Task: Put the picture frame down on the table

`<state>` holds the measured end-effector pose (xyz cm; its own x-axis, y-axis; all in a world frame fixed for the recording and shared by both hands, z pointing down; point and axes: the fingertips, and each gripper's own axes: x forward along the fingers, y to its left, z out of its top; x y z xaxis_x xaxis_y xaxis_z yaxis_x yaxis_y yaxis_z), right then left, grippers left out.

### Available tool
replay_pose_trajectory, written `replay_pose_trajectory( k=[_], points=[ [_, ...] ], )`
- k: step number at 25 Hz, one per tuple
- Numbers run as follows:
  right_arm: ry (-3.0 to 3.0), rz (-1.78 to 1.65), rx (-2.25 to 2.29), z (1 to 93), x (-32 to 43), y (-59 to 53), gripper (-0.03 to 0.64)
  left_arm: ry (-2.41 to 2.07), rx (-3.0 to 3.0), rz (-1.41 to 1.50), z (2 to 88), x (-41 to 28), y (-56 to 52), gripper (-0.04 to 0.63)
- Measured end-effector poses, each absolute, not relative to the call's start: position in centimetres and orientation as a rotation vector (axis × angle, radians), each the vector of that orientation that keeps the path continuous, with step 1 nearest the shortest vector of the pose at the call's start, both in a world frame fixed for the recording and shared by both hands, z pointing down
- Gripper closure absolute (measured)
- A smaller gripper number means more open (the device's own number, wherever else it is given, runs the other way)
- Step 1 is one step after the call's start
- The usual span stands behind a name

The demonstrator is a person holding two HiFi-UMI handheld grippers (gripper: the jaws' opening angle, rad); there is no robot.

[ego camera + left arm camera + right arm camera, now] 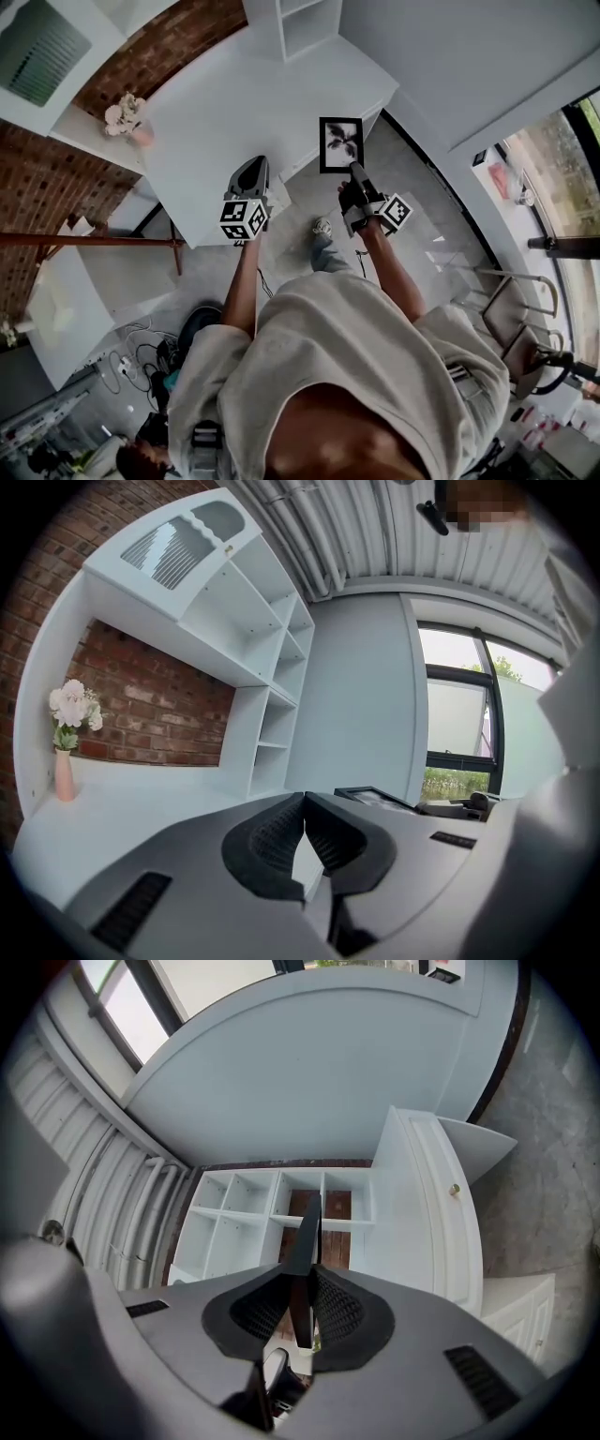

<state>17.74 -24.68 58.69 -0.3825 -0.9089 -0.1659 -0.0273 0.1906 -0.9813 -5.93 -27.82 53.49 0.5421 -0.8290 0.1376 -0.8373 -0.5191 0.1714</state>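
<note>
At the white table's [211, 112] right-hand edge, the picture frame [341, 144] is clamped by its near end in the right gripper [357, 172], long axis pointing away from the person; bare tabletop lies leftward; the left gripper [251, 173], jaws together on nothing, hovers nearby.

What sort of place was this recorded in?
Probably a home-style room, perhaps a studio mock-up of a study: a white table with built-in shelves set against a brick wall, a vase of flowers standing on it, and a large window.
</note>
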Motion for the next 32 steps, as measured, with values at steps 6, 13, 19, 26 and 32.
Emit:
replay_pose_trajectory(
  k=[6,13,19,26,32],
  points=[
    [1.637,-1.347,-0.877,58.4,19.5,-32.5,0.531,-1.466,2.523,0.070,52.9,-4.8,-34.1,0.578],
    [1.658,-1.364,-0.853,58.2,20.5,-39.1,0.531,-1.512,2.499,0.079,52.8,-4.1,-39.9,0.578],
    [1.662,-1.386,-0.843,59.0,20.8,-42.0,0.531,-1.539,2.471,0.084,53.5,-4.0,-42.2,0.578],
    [1.660,-1.408,-0.839,59.6,20.1,-44.0,0.531,-1.551,2.442,0.087,54.3,-4.7,-43.9,0.578],
    [1.649,-1.414,-0.873,60.7,19.6,-45.2,0.531,-1.517,2.437,0.091,55.5,-4.9,-46.0,0.578]
  ],
)
